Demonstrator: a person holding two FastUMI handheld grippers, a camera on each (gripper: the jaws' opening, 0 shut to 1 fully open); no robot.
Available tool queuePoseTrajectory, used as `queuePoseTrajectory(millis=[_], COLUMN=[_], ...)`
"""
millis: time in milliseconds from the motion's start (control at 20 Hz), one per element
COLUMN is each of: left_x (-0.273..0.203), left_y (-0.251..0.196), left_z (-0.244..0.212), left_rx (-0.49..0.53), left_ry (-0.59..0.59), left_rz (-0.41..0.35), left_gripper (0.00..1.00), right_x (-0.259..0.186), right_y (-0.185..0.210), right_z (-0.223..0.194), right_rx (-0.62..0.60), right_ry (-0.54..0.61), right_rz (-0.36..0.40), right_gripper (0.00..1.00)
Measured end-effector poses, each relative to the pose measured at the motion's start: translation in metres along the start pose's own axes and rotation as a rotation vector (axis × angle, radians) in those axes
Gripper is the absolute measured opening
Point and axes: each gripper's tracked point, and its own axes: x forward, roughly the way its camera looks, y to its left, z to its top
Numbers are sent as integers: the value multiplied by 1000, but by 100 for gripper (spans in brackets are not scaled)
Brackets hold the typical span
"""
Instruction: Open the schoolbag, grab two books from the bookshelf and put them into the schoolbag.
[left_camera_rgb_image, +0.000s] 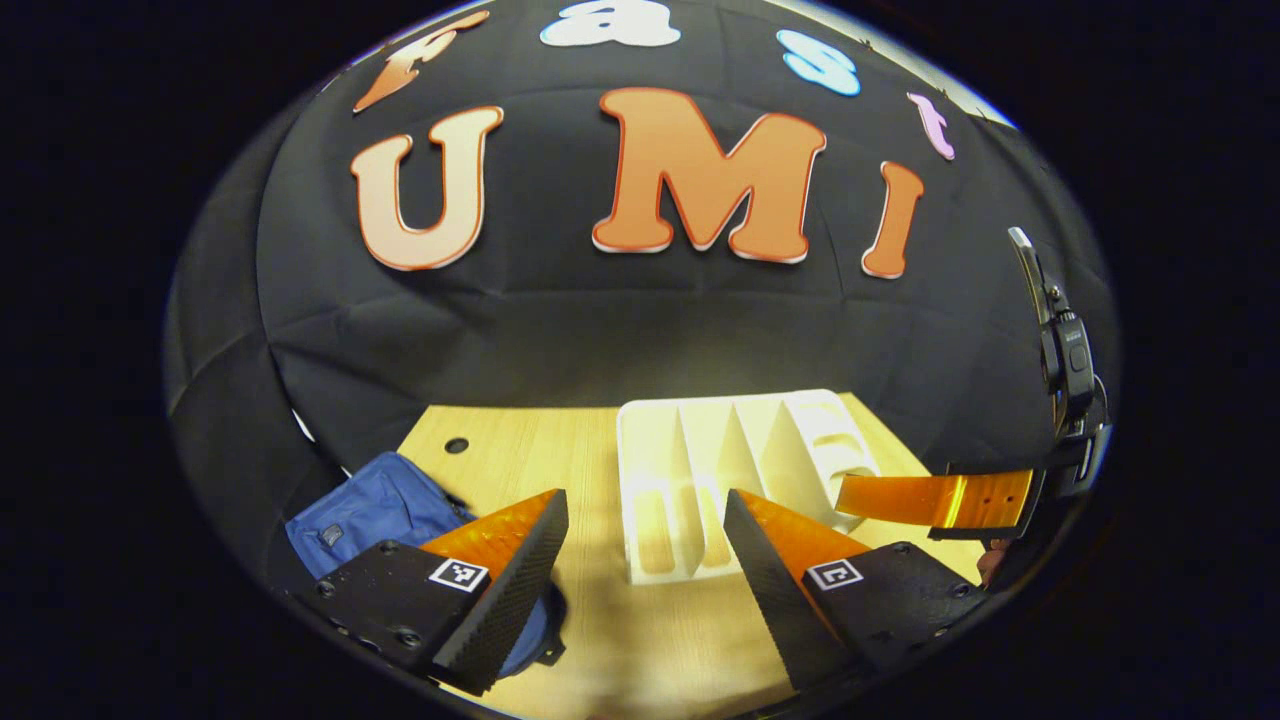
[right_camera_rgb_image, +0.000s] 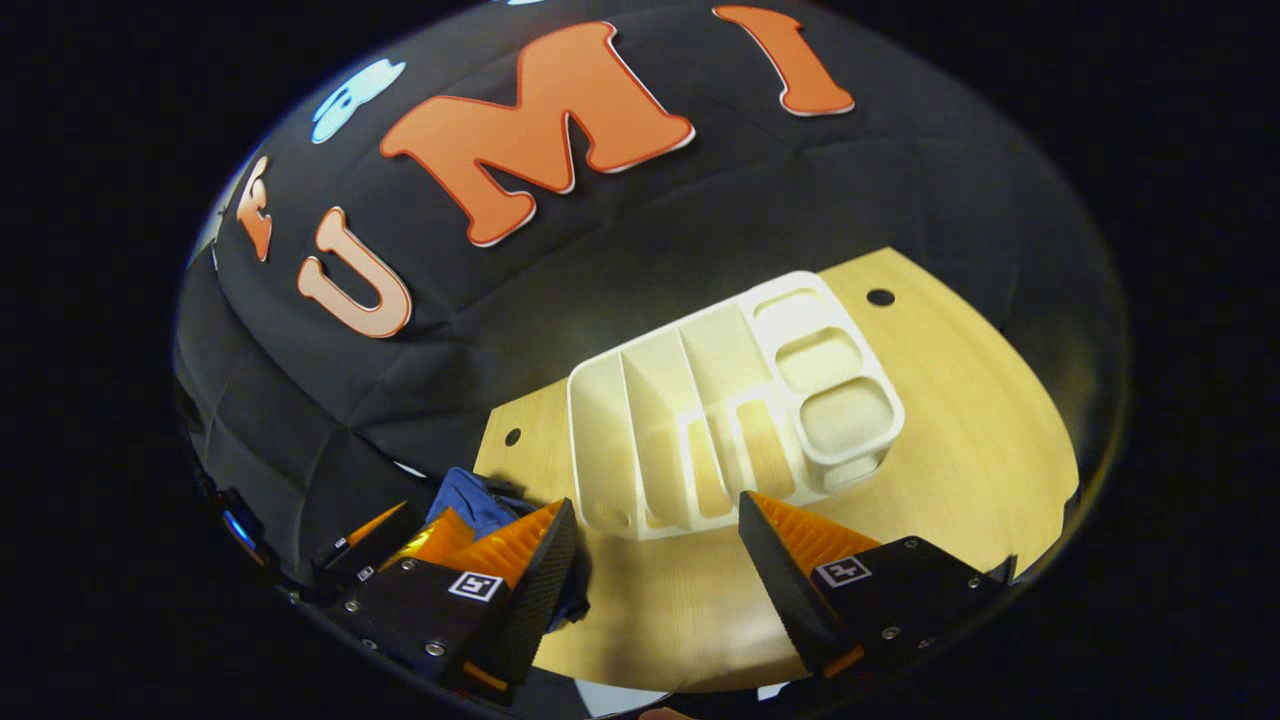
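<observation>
A blue schoolbag lies on the left of the wooden table, partly hidden behind a finger of my left gripper, which is open and holds nothing. The white bookshelf stands at mid-table just beyond its fingertips, and its upright slots look empty. At the right edge of the left gripper view the other gripper hovers beside the shelf. In the right gripper view, my right gripper is open above the table in front of the bookshelf. A corner of the schoolbag peeks out at lower left, with the left gripper by it.
The light wooden table has small round holes near its back corners. Black cloth wall closes the back and sides. Bare tabletop lies right of the shelf and in front of it.
</observation>
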Motion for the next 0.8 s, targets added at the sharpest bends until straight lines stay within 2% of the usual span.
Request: queuePoseTrajectory(millis=[450,600,650,800], left_x=[-32,-43,-47,-57], left_y=[-16,-24,-26,-24], left_z=[81,97,99,109], left_rx=[-1,22,28,25], left_ry=[-344,-420,-435,-515], left_rz=[14,31,33,52], left_gripper=[99,97,99,97], right_x=[-53,-76,-81,-95], right_y=[-2,1,3,9], right_z=[77,99,99,110], right_rx=[-201,-274,-288,-308], right_ry=[-337,-466,-500,-584], right_rz=[-31,-61,-68,-65], right_gripper=[97,97,97,97])
